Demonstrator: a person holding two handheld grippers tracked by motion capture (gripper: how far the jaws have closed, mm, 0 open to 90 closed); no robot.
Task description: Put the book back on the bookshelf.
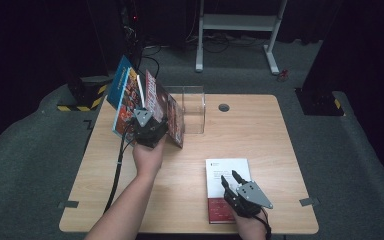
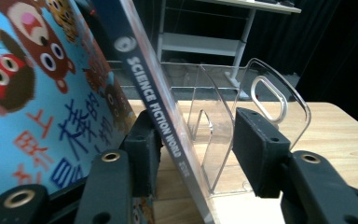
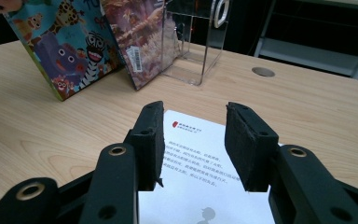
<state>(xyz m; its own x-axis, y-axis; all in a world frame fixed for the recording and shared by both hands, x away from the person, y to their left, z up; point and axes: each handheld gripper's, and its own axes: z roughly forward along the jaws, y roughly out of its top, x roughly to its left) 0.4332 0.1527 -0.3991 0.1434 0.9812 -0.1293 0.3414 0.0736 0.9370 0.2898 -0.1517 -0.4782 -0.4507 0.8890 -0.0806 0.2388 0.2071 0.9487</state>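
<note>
Children's book [image 1: 125,95]: upper left of the high view, leaning steeply with its blue cartoon-animal cover outward; bottom edge on the table [image 1: 280,145].
Magazine [image 1: 166,107]: just right of the children's book, tilted the same way, its lower edge on the tabletop; the spine reads "SCIENCE FICTION WORLD" in the left gripper view.
Left gripper [image 1: 150,131]: left of centre in the high view, below the two leaning volumes; jaws spread, the magazine's spine standing between them, touching the left pad, clear of the right one.
Clear rack [image 1: 192,107]: upper centre, touching the magazine's right side; transparent acrylic dividers with a slotted handle, seen behind the spine in the left gripper view.
White book [image 1: 226,187]: lower centre-right, lying flat near the table's front edge; white cover with printed text, red band at the near end.
Right gripper [image 1: 231,179]: lower right, over the white book; jaws spread, gripping nothing, the cover visible between them.
</note>
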